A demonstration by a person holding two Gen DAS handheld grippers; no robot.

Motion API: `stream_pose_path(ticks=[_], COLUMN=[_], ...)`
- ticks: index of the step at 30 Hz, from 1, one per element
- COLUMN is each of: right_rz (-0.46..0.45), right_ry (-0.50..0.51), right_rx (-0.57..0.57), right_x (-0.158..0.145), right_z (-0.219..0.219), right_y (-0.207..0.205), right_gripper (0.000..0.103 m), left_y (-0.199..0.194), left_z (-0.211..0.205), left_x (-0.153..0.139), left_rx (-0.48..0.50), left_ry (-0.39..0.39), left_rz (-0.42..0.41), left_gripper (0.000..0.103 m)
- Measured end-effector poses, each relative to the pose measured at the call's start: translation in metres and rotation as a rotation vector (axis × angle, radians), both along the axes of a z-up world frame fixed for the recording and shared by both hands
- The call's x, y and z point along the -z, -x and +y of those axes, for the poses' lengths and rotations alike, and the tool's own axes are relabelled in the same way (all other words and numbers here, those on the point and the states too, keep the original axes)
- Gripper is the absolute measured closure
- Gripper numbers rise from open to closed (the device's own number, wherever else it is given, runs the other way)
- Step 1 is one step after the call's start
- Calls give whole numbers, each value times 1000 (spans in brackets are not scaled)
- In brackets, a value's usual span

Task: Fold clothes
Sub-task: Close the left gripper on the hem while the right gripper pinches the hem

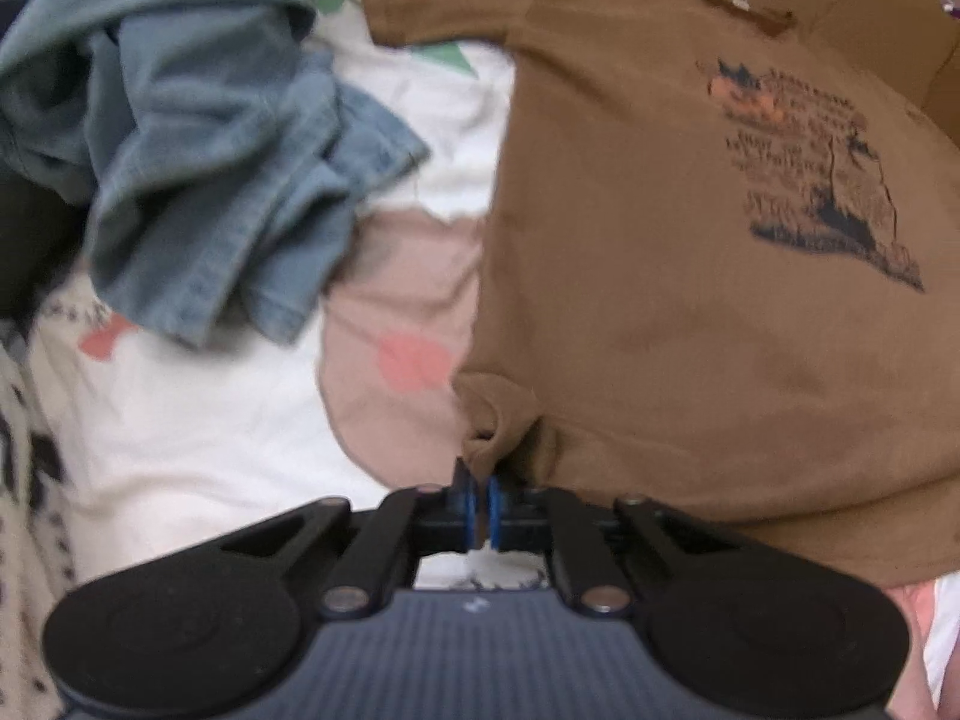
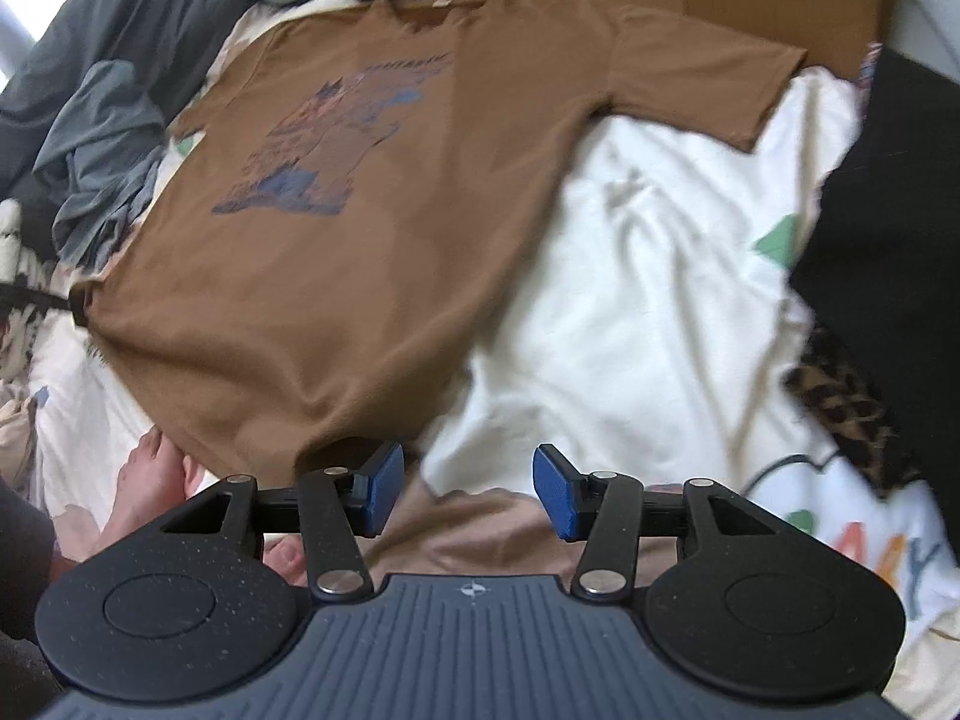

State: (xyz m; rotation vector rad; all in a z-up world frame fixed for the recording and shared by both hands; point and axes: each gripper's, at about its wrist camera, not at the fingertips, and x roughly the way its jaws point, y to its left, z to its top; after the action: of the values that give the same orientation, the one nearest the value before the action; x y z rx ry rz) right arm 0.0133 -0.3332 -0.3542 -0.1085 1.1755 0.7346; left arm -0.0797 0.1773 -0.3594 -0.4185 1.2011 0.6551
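A brown T-shirt (image 1: 690, 252) with a dark printed picture on its chest lies spread flat on a white patterned bedsheet (image 1: 198, 438). My left gripper (image 1: 481, 501) is shut on the shirt's near left hem corner, and the cloth bunches up just above the blue pads. In the right wrist view the same brown T-shirt (image 2: 360, 228) lies to the upper left. My right gripper (image 2: 468, 489) stands open over the sheet just past the shirt's near right hem corner, with nothing pressed between its blue pads (image 2: 555, 489).
A crumpled pile of blue denim clothes (image 1: 198, 144) lies left of the shirt. Grey garments (image 2: 102, 138) sit at the far left of the right wrist view, a black cloth (image 2: 888, 240) and a leopard-print piece (image 2: 852, 414) at the right. A person's bare foot (image 2: 150, 480) rests by the hem.
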Motion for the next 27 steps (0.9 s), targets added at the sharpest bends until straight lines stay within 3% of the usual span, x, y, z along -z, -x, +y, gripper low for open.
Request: stream_pose_path(ticks=[12,18,27], right_rz=[50,80,124], right_ry=[-84,-102,-165], right_rx=[-19,-33,34], right_x=[23,36,53], right_z=[24,35,46], right_y=[11,16,-3], right_gripper=[57,58,58], left_y=[-36,-55,-62], left_z=[37,45,46], left_x=[-49,-56,-51], left_rx=[9,17,25], left_ry=[-101,-123,-112], left_rz=[-48,-54,-42], left_gripper=[99,99,99])
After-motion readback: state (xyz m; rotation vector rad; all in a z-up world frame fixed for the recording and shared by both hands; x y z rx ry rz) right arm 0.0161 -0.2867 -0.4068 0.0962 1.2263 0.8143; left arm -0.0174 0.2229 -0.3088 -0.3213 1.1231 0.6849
